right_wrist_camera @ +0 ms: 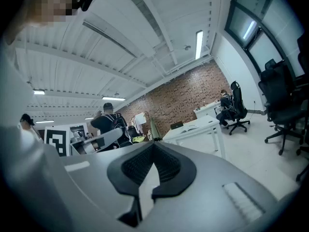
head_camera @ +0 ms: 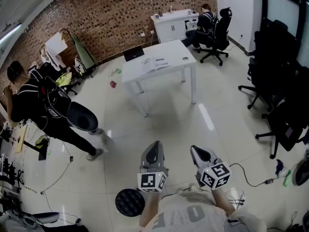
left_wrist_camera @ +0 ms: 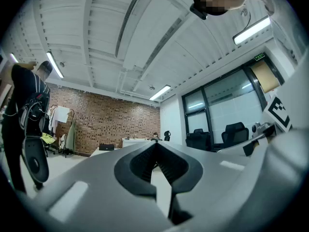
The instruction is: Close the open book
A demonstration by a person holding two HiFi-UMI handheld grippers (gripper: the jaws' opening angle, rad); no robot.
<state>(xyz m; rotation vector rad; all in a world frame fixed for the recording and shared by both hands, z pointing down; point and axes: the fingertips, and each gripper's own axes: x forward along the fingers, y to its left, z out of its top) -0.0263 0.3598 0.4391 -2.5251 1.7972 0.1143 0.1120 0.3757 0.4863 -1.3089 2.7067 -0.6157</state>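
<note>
An open book (head_camera: 154,64) lies flat on a white table (head_camera: 179,66) across the room; the right gripper view shows the book (right_wrist_camera: 192,125) small and far off. Both grippers are held low and close to the person's body, far from the table. My left gripper (head_camera: 154,148) has its jaws together with nothing between them, and its tips (left_wrist_camera: 155,144) meet in its own view. Beside it, my right gripper (head_camera: 196,150) is likewise shut and empty, as its own view of the right gripper (right_wrist_camera: 153,144) confirms.
A closed laptop (head_camera: 133,53) and a small round object (head_camera: 186,58) share the table. A person (head_camera: 34,103) stands at the left; another sits at a back desk (head_camera: 205,21). Black office chairs (head_camera: 275,86) line the right. A cable (head_camera: 253,179) and a black round object (head_camera: 129,202) lie on the floor.
</note>
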